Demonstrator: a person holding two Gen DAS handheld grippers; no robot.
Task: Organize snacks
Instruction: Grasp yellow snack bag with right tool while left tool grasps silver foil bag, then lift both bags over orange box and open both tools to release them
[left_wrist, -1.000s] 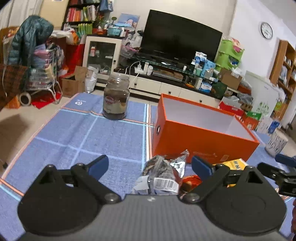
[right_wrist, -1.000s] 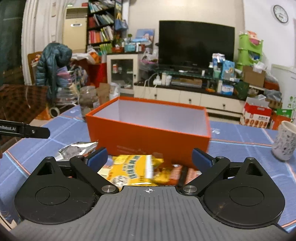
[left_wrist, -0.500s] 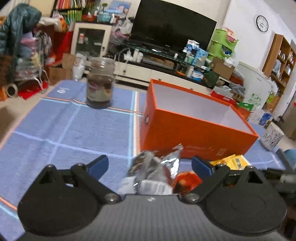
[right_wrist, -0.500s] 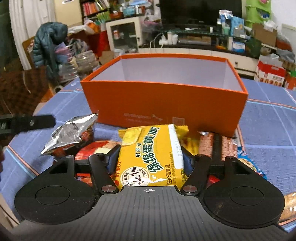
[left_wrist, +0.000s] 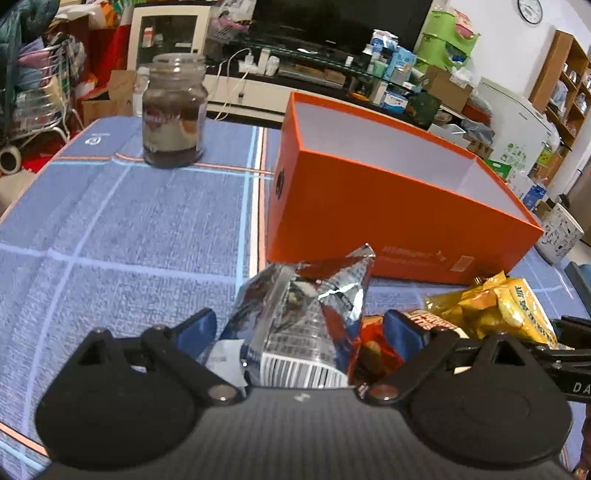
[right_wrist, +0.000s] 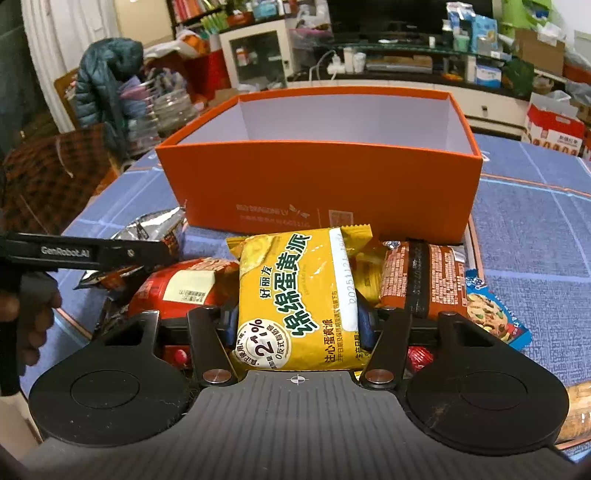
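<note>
An empty orange box (left_wrist: 369, 206) (right_wrist: 317, 177) stands on the blue tablecloth, with a heap of snack packets in front of it. My right gripper (right_wrist: 297, 321) is closing on a yellow cake packet (right_wrist: 295, 288) (left_wrist: 498, 306), and its blue pads press the packet's two sides. My left gripper (left_wrist: 297, 328) is open. A crumpled silver packet (left_wrist: 303, 314) (right_wrist: 147, 229) lies between its fingers, clear of both pads.
Near the yellow packet lie a red packet (right_wrist: 181, 288), an orange-brown packet (right_wrist: 417, 280) and a blue cookie packet (right_wrist: 491, 314). A dark glass jar (left_wrist: 173, 125) stands far left of the box and a patterned mug (left_wrist: 561, 236) at its right.
Both grippers have dropped towards the heap and tilted down. The right jaws have narrowed from wide open onto the yellow packet. The left jaws have come over the silver packet.
</note>
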